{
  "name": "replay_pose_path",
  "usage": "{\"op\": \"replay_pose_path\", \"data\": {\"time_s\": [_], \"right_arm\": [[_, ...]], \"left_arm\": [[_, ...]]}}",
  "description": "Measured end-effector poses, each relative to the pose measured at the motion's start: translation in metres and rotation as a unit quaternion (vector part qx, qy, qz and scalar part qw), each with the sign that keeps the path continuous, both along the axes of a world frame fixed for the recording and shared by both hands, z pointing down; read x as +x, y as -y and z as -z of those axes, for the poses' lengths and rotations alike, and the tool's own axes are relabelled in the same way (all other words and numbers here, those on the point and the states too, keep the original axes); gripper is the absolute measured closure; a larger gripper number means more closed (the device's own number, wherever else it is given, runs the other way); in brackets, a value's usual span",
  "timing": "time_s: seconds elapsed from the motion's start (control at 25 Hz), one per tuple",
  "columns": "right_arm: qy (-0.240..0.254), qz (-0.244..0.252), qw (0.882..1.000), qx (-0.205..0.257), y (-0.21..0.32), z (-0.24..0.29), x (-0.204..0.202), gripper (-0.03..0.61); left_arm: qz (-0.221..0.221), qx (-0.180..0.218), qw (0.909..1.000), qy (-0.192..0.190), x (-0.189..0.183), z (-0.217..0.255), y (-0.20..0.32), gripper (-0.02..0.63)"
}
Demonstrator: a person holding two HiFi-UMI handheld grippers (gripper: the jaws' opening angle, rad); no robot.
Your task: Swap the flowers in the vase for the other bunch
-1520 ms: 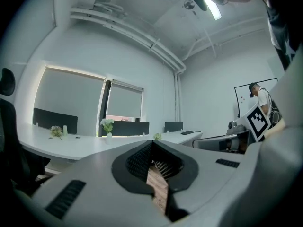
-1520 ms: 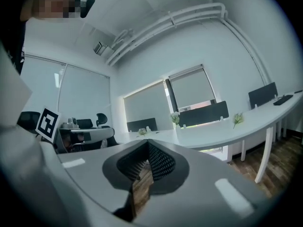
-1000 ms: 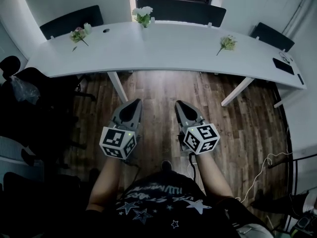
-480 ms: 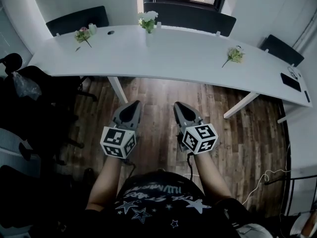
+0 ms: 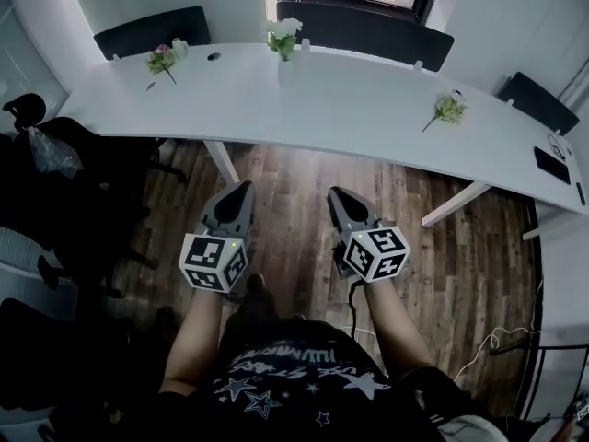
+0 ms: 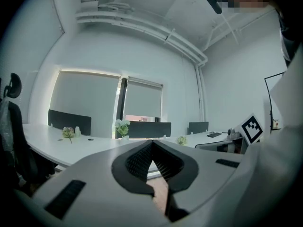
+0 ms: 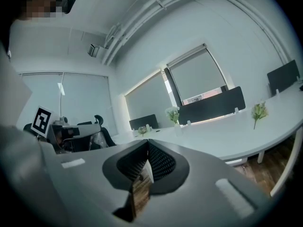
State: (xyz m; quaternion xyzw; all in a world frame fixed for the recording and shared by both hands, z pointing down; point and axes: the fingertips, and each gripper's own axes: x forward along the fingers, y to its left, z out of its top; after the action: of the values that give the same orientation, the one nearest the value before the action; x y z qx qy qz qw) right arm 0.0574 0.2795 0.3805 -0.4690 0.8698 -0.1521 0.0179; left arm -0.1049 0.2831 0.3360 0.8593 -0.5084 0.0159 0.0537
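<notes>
White curved counter (image 5: 350,109) lies well ahead: step closer, left tool (image 5: 246,186) and right tool (image 5: 334,192) pressed together (both empty), toward the upright white flower bunch (image 5: 283,37).

Scene shifts right in head view: table (image 5: 368,99), vase flowers (image 5: 284,37), right bunch (image 5: 449,109). Shoe (image 5: 255,288) appears below.

grey wedge-shaped left tool (image 5: 245,187) and right tool (image 5: 335,193), each with black ribbed pads (image 6: 137,162) and a white cube (image 5: 213,262) of black square markers. thin black cable (image 5: 351,309) under the right tool. black shirt (image 5: 285,376) printed with white stars and lettering.
</notes>
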Motion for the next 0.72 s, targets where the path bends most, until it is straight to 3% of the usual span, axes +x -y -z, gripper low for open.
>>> {"op": "replay_pose_path", "data": {"time_s": [0.24, 0.72], "right_arm": [[-0.015, 0.004, 1.000, -0.012, 0.014, -0.016, -0.009, 0.575], [-0.023, -0.036, 0.999, -0.007, 0.112, -0.004, -0.015, 0.575]], "left_arm": [[0.018, -0.014, 0.9994, -0.025, -0.025, -0.012, 0.026, 0.606], [-0.039, -0.020, 0.9988, -0.021, -0.021, -0.017, 0.134, 0.606]]}}
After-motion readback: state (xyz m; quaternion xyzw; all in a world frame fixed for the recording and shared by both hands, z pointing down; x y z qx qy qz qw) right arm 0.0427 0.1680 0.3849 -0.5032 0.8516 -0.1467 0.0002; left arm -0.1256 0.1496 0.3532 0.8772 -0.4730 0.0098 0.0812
